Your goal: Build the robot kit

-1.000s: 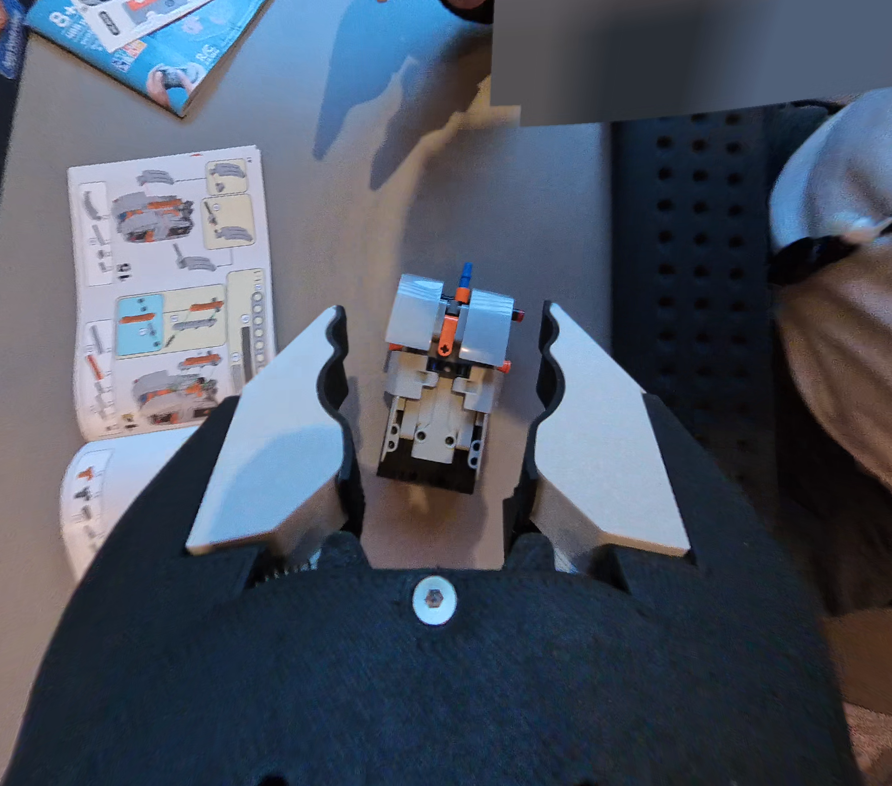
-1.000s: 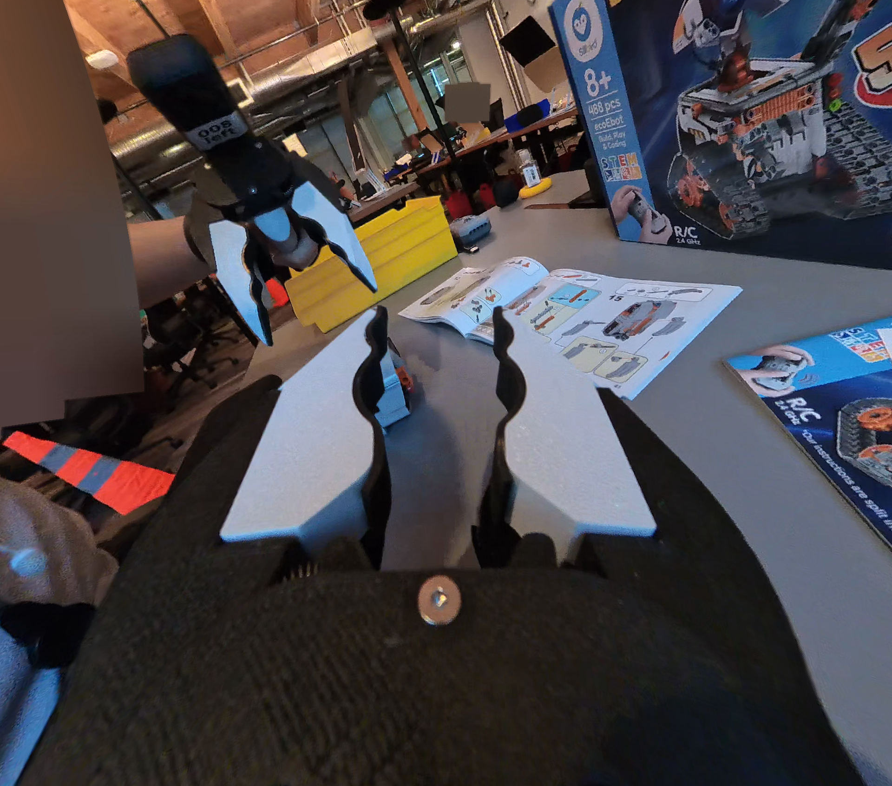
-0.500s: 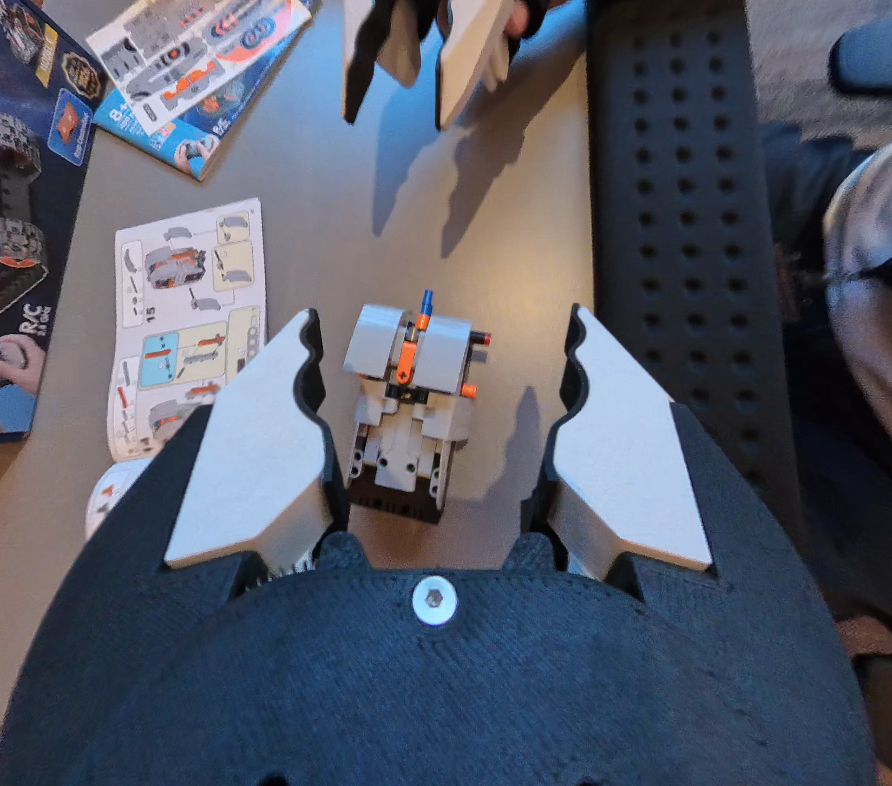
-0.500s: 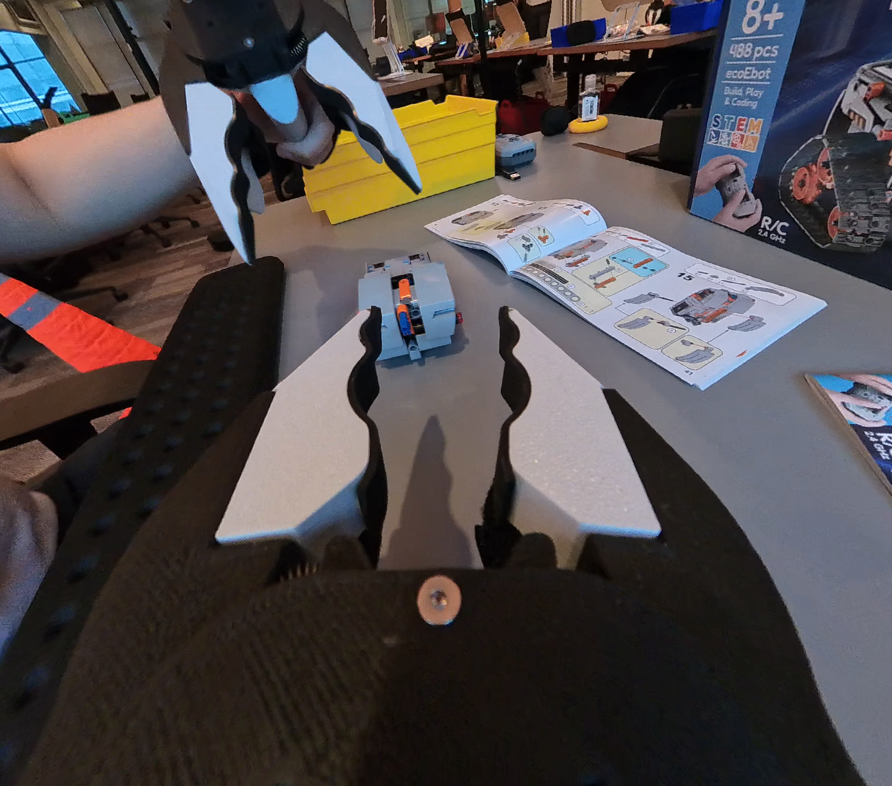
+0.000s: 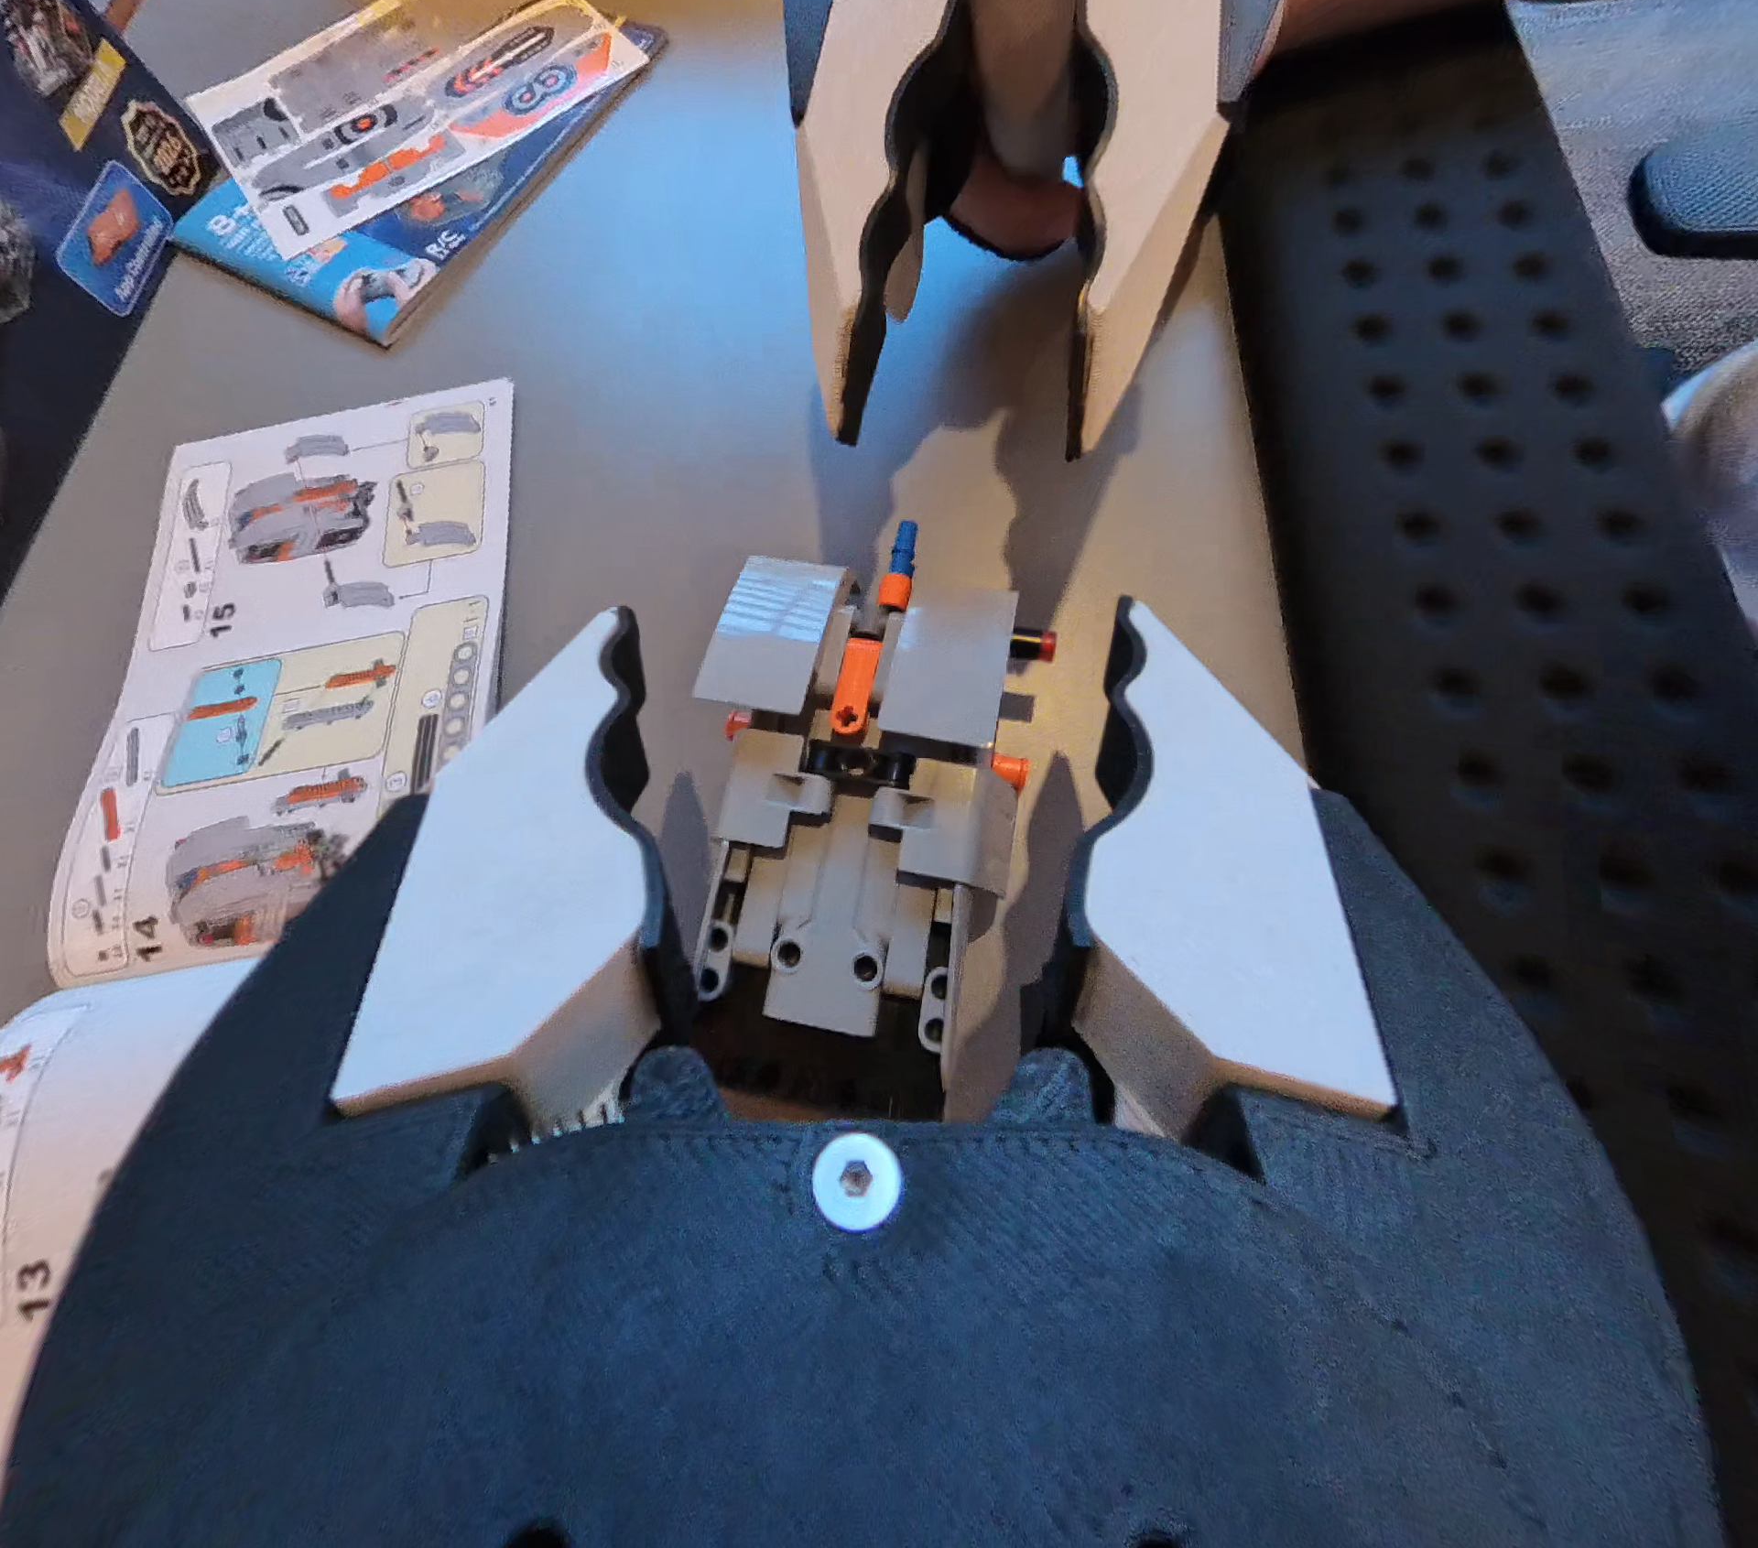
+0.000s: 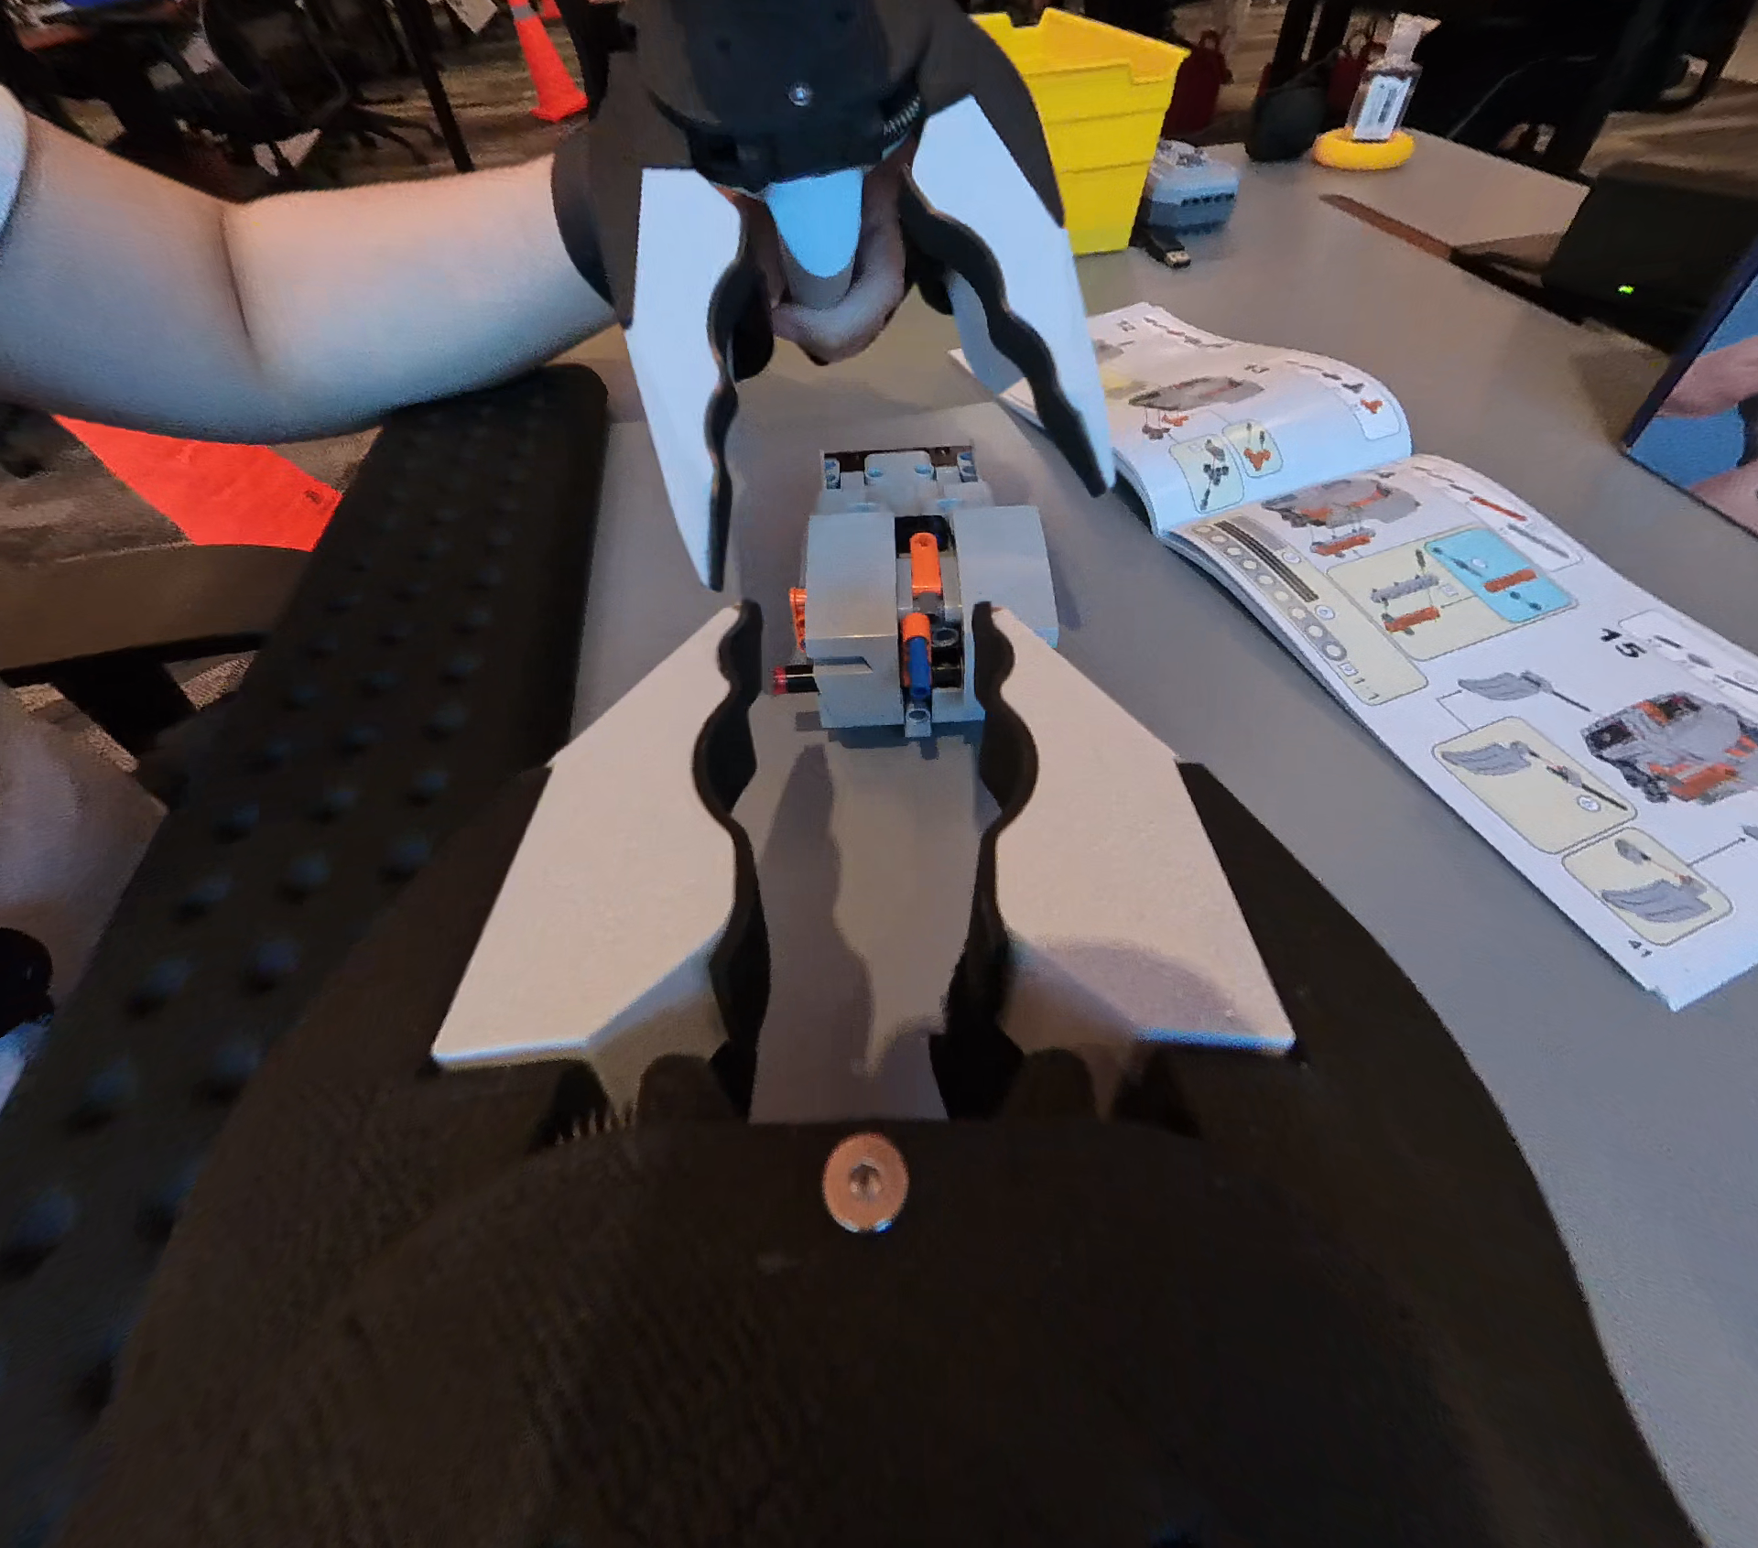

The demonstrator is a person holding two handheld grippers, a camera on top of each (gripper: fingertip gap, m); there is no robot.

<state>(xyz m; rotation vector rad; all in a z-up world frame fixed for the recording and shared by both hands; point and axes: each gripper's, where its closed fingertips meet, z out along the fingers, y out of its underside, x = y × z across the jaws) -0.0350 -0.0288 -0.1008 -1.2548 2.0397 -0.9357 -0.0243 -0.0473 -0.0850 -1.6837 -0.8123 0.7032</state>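
Note:
A small grey brick model (image 5: 856, 789) with orange and blue pins lies on the grey table (image 5: 666, 409). My left gripper (image 5: 875, 620) is open, one finger on each side of the model, not touching it. My right gripper (image 5: 961, 445) faces it from the far end, open and empty, its tips just short of the model's blue pin. In the right wrist view the model (image 6: 913, 608) sits just past my right gripper (image 6: 864, 613), and the left gripper (image 6: 902, 532) hangs above it.
An open instruction booklet (image 5: 285, 675) lies left of the model and shows in the right wrist view (image 6: 1427, 646). A second booklet with a sticker sheet (image 5: 419, 114), a dark box (image 5: 57, 123), a yellow bin (image 6: 1094, 104) and a black perforated panel (image 5: 1474, 551) surround the spot. The grippers are tip to tip, or close to it.
The right gripper swung round and moved in close to the model's far end. The left gripper came down over the model, which now lies deeper between its fingers.

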